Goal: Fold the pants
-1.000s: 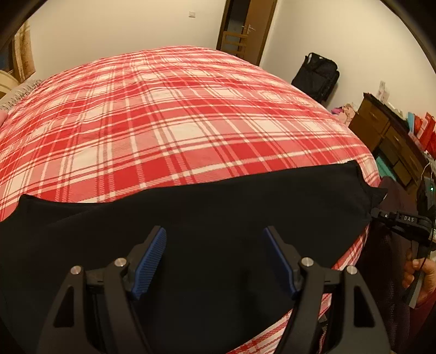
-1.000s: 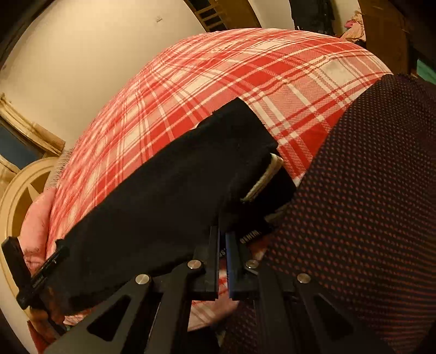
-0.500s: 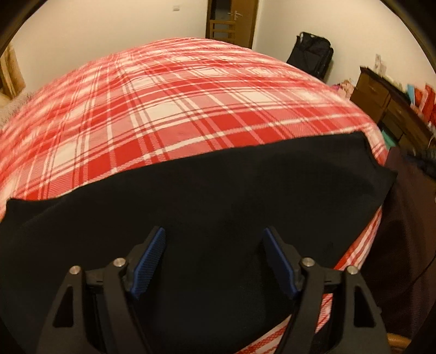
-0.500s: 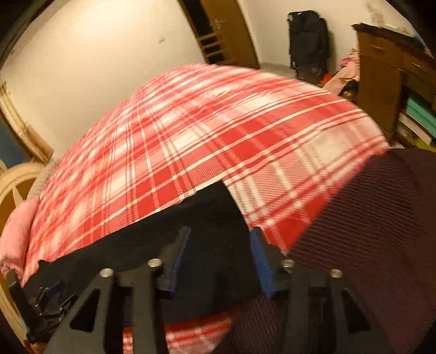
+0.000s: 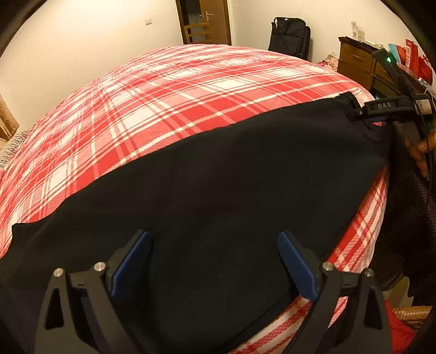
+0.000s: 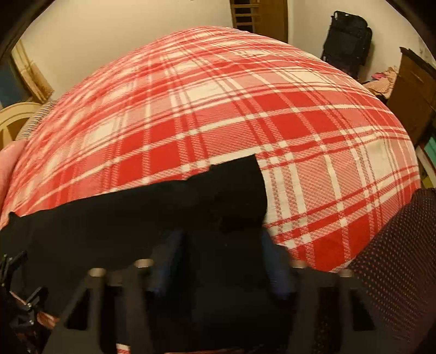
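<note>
Black pants (image 5: pixel 223 190) lie spread along the near edge of a bed with a red and white plaid cover (image 5: pixel 190 89). My left gripper (image 5: pixel 214 261) is open and empty, its blue pads hovering over the pants' middle. My right gripper (image 6: pixel 222 261) is open over the pants' right end (image 6: pixel 234 190); the view is motion-blurred and its fingers look dark against the cloth. The right gripper also shows in the left wrist view (image 5: pixel 378 109) at the pants' far right corner.
A wooden dresser (image 5: pixel 359 65) stands to the right of the bed, a black bag (image 5: pixel 290 36) against the far wall, and a door (image 5: pixel 205 21) behind. Dark dotted fabric (image 6: pixel 403 261) fills the right side near the bed edge.
My right gripper has opened, letting go of the pants' end, and has risen over it. The pants have settled flat on the bed. My left gripper stayed open and shifted slightly.
</note>
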The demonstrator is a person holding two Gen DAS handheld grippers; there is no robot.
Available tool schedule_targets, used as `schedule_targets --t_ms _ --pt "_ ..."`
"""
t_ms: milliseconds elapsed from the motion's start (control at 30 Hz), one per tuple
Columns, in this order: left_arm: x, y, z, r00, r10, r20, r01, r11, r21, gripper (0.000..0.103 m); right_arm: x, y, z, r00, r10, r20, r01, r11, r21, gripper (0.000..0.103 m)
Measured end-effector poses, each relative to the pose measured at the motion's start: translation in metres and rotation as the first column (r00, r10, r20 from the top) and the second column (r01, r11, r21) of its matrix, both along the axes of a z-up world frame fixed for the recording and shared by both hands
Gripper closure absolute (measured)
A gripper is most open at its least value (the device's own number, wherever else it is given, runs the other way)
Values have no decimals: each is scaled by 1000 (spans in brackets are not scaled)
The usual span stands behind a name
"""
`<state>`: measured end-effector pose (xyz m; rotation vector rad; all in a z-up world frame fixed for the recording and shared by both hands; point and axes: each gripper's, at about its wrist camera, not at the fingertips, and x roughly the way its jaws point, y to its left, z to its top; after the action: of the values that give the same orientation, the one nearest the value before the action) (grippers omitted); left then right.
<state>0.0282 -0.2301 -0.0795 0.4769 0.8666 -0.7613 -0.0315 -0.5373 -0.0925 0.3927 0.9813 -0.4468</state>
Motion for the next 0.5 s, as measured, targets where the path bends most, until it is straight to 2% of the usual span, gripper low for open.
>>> schedule_targets --t_ms 67,133,167,267,333,400,500 --pt "0 0 0 1000 4 -5 -4 1000 -5 6 1 4 6 999 35 31 -35 999 29 90" --pt "0 -2 0 1000 9 -5 -9 1000 -4 6 8 17 14 998 65 6 -65 995 -69 91" --pt "0 -3 -1 1000 13 -4 -13 1000 -4 5 8 23 22 996 82 23 -79 990 -117 91" --pt "-2 -7 -1 1000 21 -8 -21 1000 -3 5 1 27 59 985 89 149 -63 983 -170 91" --pt "-4 -10 -1 1000 19 -12 -19 1000 -1 5 0 33 74 973 118 196 -74 973 -218 91" --pt "-6 -12 1 1000 18 -13 -18 1000 -13 5 10 37 73 977 141 160 -93 956 -278 91" --pt "-7 -18 1 999 42 -13 -43 999 -34 4 24 26 39 992 115 51 -99 962 -253 91"
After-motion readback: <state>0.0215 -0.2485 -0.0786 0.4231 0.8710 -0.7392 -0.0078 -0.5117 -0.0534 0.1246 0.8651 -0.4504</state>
